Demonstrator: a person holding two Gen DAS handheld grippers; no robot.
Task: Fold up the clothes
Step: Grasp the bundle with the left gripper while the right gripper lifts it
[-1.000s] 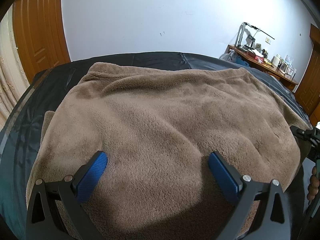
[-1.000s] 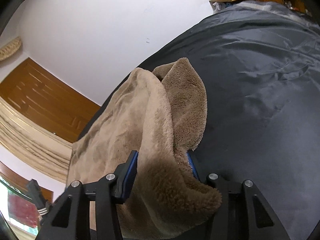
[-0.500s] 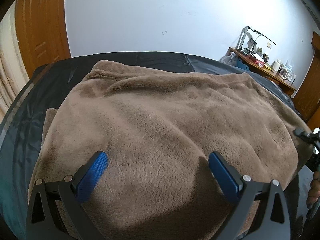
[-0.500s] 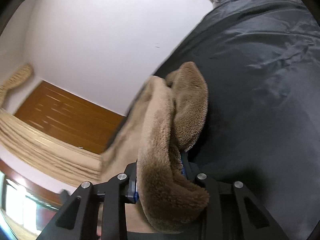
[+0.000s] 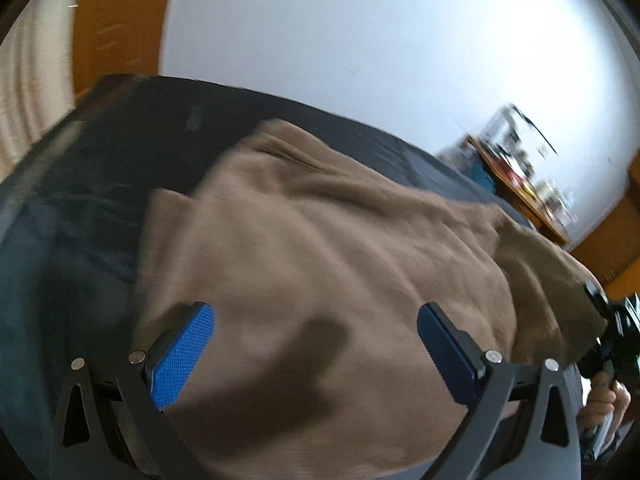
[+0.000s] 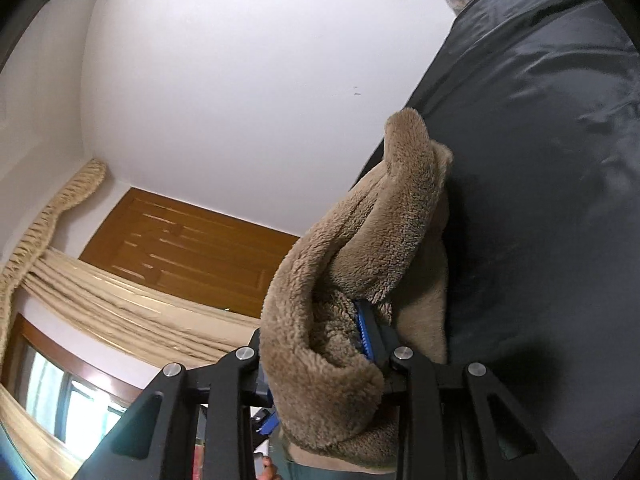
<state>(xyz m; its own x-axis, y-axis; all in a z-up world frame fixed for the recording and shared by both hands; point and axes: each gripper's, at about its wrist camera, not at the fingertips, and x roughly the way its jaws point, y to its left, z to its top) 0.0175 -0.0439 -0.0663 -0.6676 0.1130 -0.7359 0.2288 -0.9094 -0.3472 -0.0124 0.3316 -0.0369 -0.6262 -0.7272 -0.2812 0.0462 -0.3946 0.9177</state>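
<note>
Barely begun: brown fleece garment (image 5: 320, 264) spread unfolded on the bed (image 5: 80, 208), one edge clamped in right hand-held gripper (image 6: 320, 344), left hand-held gripper (image 5: 316, 352) wide, empty above it.

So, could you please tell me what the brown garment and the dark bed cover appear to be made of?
Brown garment: likely plush fleece, matte, with a short curly pile visible close up. Dark bed cover: probably a smooth synthetic or satin-like fabric, judging by its soft sheen and fine wrinkles.
</note>
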